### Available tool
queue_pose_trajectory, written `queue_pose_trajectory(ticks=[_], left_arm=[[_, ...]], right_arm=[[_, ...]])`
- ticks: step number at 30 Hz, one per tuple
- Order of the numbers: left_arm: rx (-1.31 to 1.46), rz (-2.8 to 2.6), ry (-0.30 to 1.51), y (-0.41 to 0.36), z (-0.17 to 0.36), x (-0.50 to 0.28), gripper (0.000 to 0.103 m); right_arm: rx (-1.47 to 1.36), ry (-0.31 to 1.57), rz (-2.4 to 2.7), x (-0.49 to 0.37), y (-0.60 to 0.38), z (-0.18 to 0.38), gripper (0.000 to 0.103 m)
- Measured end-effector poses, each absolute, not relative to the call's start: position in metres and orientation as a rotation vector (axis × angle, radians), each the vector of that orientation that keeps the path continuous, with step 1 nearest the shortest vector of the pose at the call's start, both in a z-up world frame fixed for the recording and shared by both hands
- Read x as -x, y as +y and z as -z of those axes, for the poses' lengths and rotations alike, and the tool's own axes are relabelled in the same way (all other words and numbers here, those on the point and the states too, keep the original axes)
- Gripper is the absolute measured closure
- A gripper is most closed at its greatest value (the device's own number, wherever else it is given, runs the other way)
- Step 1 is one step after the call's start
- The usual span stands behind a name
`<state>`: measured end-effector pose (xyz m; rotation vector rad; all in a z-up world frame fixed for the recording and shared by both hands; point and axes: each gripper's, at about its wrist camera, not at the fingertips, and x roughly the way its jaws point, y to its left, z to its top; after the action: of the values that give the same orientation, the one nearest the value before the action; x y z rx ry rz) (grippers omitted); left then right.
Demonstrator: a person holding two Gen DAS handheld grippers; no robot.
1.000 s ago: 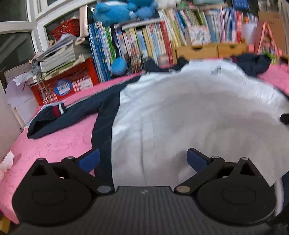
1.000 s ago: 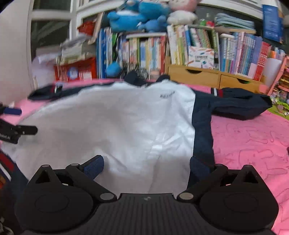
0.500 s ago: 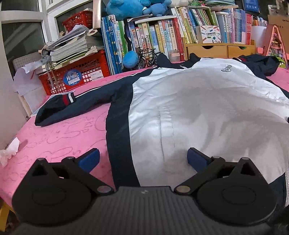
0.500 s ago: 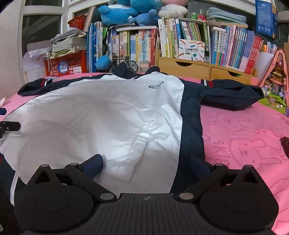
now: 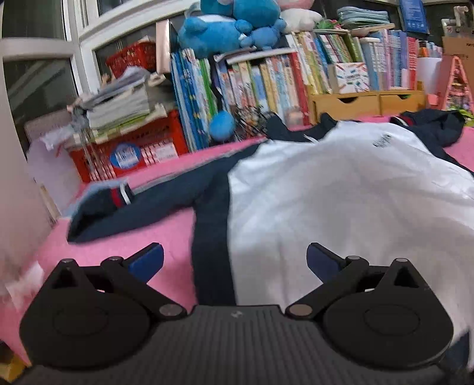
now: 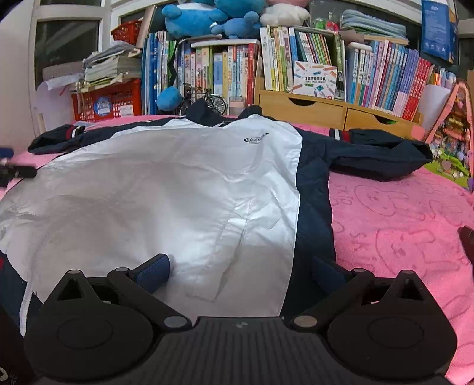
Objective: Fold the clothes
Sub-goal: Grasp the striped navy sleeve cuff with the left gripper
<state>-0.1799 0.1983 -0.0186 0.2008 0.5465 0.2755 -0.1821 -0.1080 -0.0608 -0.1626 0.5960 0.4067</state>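
A white and navy jacket [image 5: 340,201] lies spread flat on a pink blanket [image 5: 142,231], sleeves out to both sides. It also shows in the right wrist view [image 6: 177,183]. My left gripper [image 5: 235,259] is open and empty, low over the jacket's bottom left hem, straddling the navy side panel. My right gripper [image 6: 241,271] is open and empty over the bottom right hem, one finger over the white front, the other over the navy panel. The left sleeve [image 5: 127,204] and the right sleeve [image 6: 376,154] lie stretched out.
Behind the blanket stand rows of books [image 6: 296,65], wooden drawers [image 6: 326,109], a red crate [image 5: 133,151] with stacked papers and blue plush toys [image 5: 231,23]. A toy house [image 6: 450,124] stands at far right. The left gripper shows at the left edge [image 6: 14,173].
The left gripper has swung left, so more of the left sleeve and pink blanket shows. The right gripper has held nearly still over the hem. Both stay open.
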Motion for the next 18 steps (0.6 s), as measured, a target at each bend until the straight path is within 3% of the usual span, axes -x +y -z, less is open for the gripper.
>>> queue_pose_trajectory(ticks=[13,18], left_arm=[[-0.427,-0.515,0.483,0.305,0.003,0.09,0.0],[-0.4,-0.578,0.566,0.374,0.013,0.036,0.003]], right_arm=[[0.156,0.514,-0.399,0.162,-0.099,0.025,0.0],[0.157,0.528,-0.398,0.147,-0.081,0.028,0.0]])
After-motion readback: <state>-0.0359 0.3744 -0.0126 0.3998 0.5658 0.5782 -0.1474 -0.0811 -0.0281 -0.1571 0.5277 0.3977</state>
